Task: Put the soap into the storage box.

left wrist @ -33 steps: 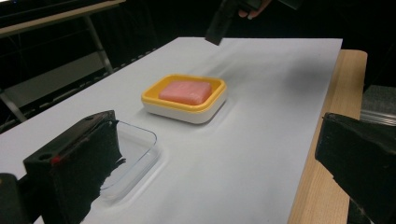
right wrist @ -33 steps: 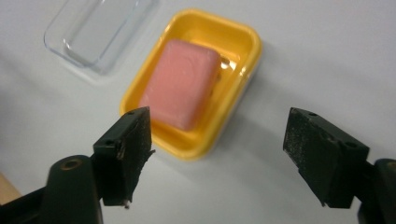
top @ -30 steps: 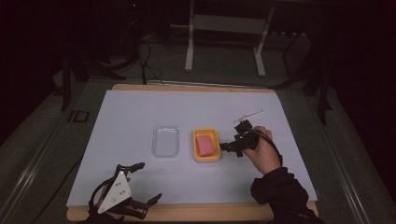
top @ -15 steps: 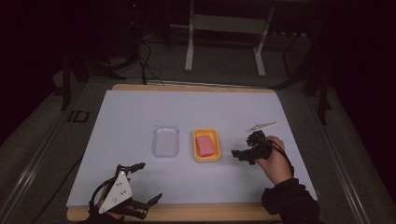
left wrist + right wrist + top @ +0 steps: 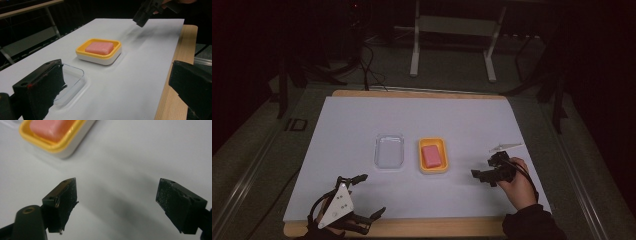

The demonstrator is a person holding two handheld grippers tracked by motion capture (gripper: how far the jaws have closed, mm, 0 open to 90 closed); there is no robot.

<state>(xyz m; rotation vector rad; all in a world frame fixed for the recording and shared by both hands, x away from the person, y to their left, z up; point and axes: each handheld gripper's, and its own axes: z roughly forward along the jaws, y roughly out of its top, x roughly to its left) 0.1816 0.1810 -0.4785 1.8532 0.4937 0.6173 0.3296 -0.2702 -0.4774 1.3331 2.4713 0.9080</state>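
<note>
A pink soap bar (image 5: 431,155) lies in a yellow dish (image 5: 432,169) at the middle of the white sheet. Left of it sits a clear shallow tray (image 5: 389,151). My right gripper (image 5: 482,169) hovers open to the right of the dish, apart from it, with nothing between its jaws. In the right gripper view the gripper (image 5: 116,202) spreads wide over bare sheet, the dish (image 5: 50,146) and soap (image 5: 50,127) at the upper left. My left gripper (image 5: 372,194) rests open near the front edge. The left gripper view (image 5: 116,95) faces the clear tray (image 5: 72,82), the soap (image 5: 99,48) and the right gripper (image 5: 145,12).
The white sheet (image 5: 352,125) covers a wooden tabletop whose edge (image 5: 412,227) shows along the front. A small white piece (image 5: 506,146) lies just beyond the right hand. A metal stand (image 5: 452,45) and cables stand on the dark floor behind the table.
The right gripper has drawn back from beside the yellow dish, moving right and toward the front edge. The left gripper has stayed put.
</note>
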